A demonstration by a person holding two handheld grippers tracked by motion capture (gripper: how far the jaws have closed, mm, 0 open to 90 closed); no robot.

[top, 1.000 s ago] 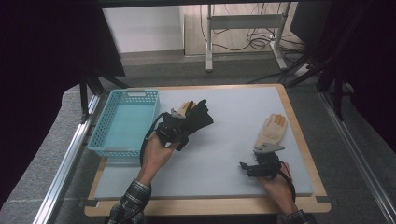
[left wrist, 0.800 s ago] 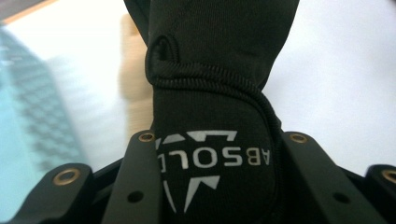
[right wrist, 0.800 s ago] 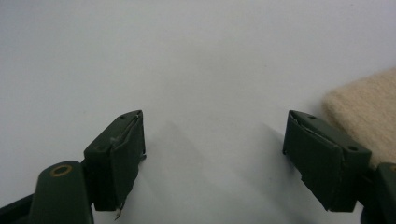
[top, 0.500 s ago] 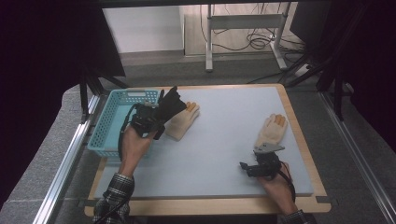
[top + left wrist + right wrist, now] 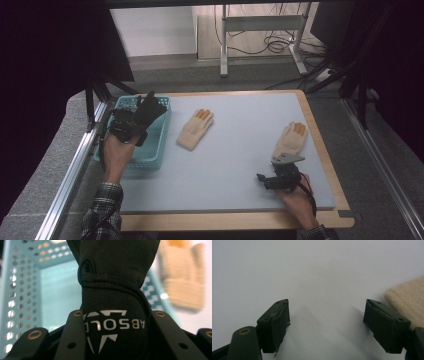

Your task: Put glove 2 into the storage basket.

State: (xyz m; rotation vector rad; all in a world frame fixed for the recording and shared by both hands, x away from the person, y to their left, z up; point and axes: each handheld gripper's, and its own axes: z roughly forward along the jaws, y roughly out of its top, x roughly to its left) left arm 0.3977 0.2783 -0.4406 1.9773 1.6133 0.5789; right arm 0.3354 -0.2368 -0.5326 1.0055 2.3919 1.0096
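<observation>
Left hand-held gripper [image 5: 131,126] clamps black glove [image 5: 150,107] above basket's [image 5: 145,160] rim.

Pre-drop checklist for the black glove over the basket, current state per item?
1. Left gripper jaws clamped on the black glove: ok.
2. Glove over the teal basket: ok, it hangs above the basket's floor in the left gripper view.
3. Basket floor free where visible: ok.
4. Glove fingers inside the rim: cannot tell; in the high view they reach toward the far right corner.
5. Right gripper open, nothing between its jaws: ok.
6. Two beige gloves, middle and right, on the table: ok.
</observation>
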